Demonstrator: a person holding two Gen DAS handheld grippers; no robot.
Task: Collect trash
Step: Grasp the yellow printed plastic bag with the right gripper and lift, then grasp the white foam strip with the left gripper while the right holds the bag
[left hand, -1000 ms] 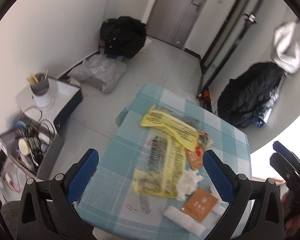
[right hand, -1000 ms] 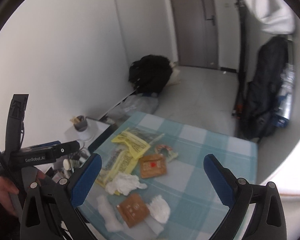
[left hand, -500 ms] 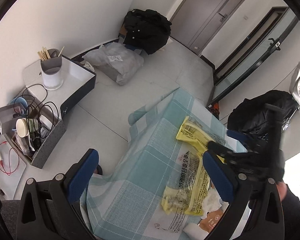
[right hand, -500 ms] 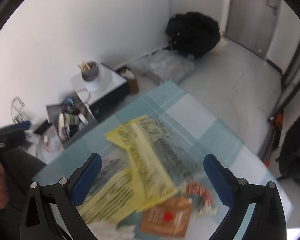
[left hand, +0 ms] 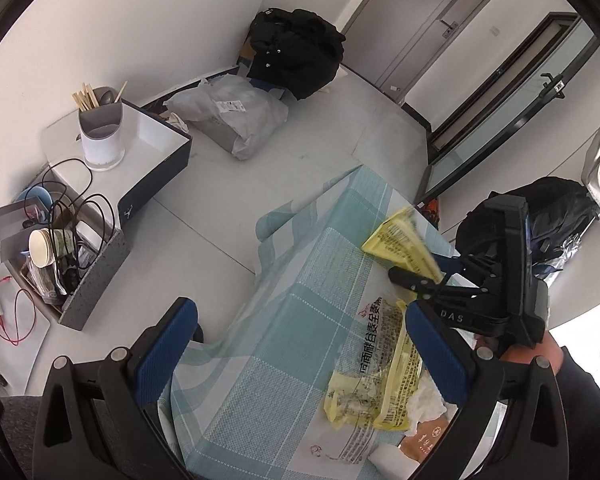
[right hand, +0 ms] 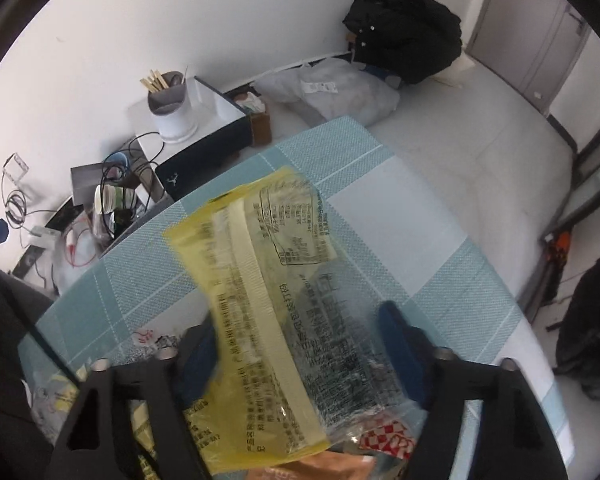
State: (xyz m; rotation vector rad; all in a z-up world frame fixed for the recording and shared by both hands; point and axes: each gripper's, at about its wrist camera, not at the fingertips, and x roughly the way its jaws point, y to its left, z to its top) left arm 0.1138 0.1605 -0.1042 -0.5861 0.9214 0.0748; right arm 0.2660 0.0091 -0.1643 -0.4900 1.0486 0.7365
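A: Status of right hand-held gripper [right hand: 296,354]?
B: Closed on yellow wrapper [right hand: 260,280]. Wrapper raised off counter [right hand: 400,208], free end flopping forward over counter's middle. Also visible from left wrist view [left hand: 404,244], pinched at one end only, blurred.

A: Left hand-held gripper [left hand: 300,350]?
B: Jaws wide apart, holding nothing. Poised over counter's near left edge [left hand: 284,320].

A: Remaining trash?
B: Second yellow wrapper [left hand: 380,376] flat on counter, near edge. White tissue [left hand: 428,400] just beside it, brown packet [left hand: 424,440] at counter's near edge. Red-checked scrap [right hand: 388,440] directly under held wrapper. No bin or bag for collection identifiable; grey sack [left hand: 236,116] on floor beyond counter, purpose unclear.

A: Risks?
B: Judged as follows. Thin slick film held at one end: likely to slip out if swung fast or if grip lies only on the edge. Dangling end could drag across counter and sweep tissue or scrap off the edge onto floor. Cloth hangs loose over counter's far corner; snagging it could pull everything along. Both grippers close together near counter's near edge: collision possible if left reaches for second wrapper while right crosses.

A: Progress?
B: Early. One piece lifted, rest untouched.
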